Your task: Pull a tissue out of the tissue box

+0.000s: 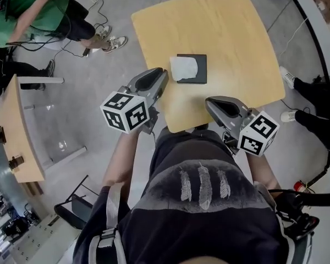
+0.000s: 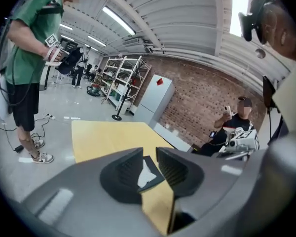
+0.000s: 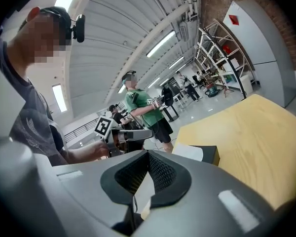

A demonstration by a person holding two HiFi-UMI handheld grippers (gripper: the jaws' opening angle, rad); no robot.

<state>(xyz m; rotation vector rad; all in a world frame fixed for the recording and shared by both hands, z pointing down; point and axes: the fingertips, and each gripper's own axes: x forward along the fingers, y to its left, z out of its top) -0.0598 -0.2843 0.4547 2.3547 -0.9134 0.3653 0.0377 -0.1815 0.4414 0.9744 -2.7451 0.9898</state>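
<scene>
tissue box (image 1: 199,69) lies just ahead of the left gripper (image 1: 158,76), jaws cracked open and empty; right gripper (image 1: 210,104), closed, sits farther back.

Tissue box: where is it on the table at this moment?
In the head view the tissue box lies on the left half of the table, just beyond the left gripper, with a white tissue on top.

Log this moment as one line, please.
left tool: open narrowly, empty, aimed at tissue box | right tool: shut, empty | tissue: showing atop box, not yet gripped
</scene>
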